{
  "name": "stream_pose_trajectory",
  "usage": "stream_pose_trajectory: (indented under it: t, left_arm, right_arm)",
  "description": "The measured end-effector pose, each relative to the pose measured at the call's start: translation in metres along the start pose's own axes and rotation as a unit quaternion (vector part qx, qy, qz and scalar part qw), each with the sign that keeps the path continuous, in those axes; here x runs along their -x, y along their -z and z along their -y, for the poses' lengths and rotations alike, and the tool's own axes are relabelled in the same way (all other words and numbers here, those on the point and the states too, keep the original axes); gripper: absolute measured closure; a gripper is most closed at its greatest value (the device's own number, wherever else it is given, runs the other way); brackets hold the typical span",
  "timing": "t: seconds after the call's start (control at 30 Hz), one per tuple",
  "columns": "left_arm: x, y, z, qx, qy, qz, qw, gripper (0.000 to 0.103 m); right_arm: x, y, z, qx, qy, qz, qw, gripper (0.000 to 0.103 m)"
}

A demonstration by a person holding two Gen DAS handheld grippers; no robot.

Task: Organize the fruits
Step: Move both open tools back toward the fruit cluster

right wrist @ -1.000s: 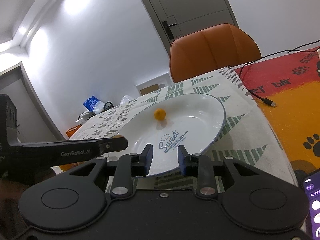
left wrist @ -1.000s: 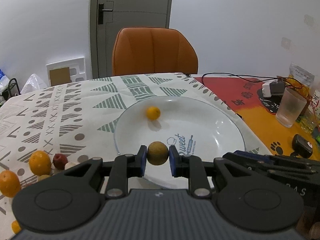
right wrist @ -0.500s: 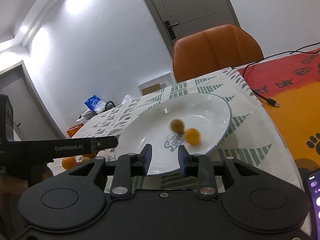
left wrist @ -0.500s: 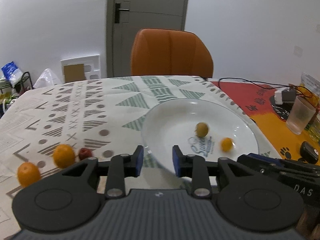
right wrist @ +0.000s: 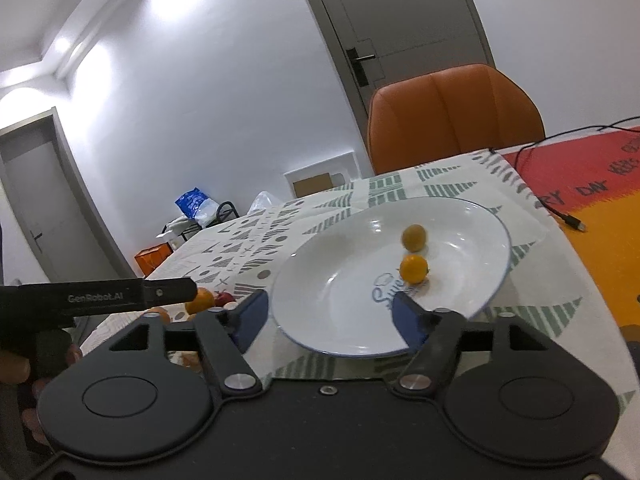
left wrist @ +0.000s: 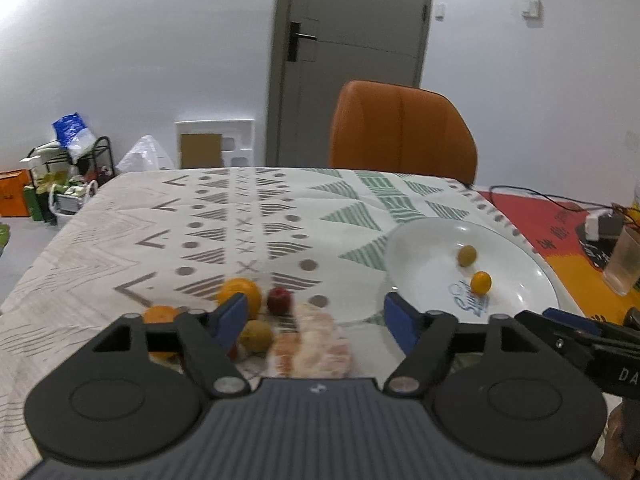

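Observation:
A white plate (left wrist: 420, 248) on the patterned cloth holds a brown-green round fruit (left wrist: 466, 255) and a small orange (left wrist: 480, 282). Left of the plate lies a pile: two oranges (left wrist: 240, 294), a small red fruit (left wrist: 279, 300), a brownish fruit (left wrist: 256, 336) and a pale peeled piece (left wrist: 316, 340). My left gripper (left wrist: 316, 318) hangs over this pile, jaws opening, pads touching nothing. My right gripper (right wrist: 328, 318) is at the near rim of the plate (right wrist: 340, 264), jaws opening, nothing held. The plate's two fruits (right wrist: 414, 237) show there too.
An orange chair (left wrist: 400, 136) stands behind the table. A glass cup (left wrist: 622, 264), a charger and a black cable (right wrist: 560, 216) lie on the red-orange mat at the right. The table's left edge drops to a floor with bags and a rack.
My left gripper let the brown-green fruit go into the plate and swung left to the pile. Both grippers' jaws widened. The small orange rolled nearer in the plate.

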State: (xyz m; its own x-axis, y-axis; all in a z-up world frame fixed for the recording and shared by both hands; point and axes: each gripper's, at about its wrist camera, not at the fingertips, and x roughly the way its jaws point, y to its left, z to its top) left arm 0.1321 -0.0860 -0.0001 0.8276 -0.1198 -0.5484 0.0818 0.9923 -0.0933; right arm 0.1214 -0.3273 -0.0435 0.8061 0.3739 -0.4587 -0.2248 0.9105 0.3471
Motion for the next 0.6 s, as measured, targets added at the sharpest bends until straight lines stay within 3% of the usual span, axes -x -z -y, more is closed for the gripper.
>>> stream_pose_trajectory:
  t: [0.1, 0.27, 0.6]
  left_arm:
    - [0.009, 0.002, -0.01, 0.006, -0.001, 0.009, 0.9999, 0.019]
    - [0.016, 0.006, -0.025, 0.016, -0.016, 0.011, 0.9997, 0.019]
    - [0.025, 0.018, -0.054, 0.038, -0.034, 0.01, 0.9987, 0.019]
  right_arm:
    - [0.0, 0.001, -0.008, 0.009, 0.0, 0.003, 1.0, 0.02]
    - [-0.001, 0.002, -0.023, 0.017, -0.006, 0.007, 1.0, 0.005]
    - [-0.007, 0.006, -0.05, 0.035, -0.024, -0.006, 0.999, 0.0]
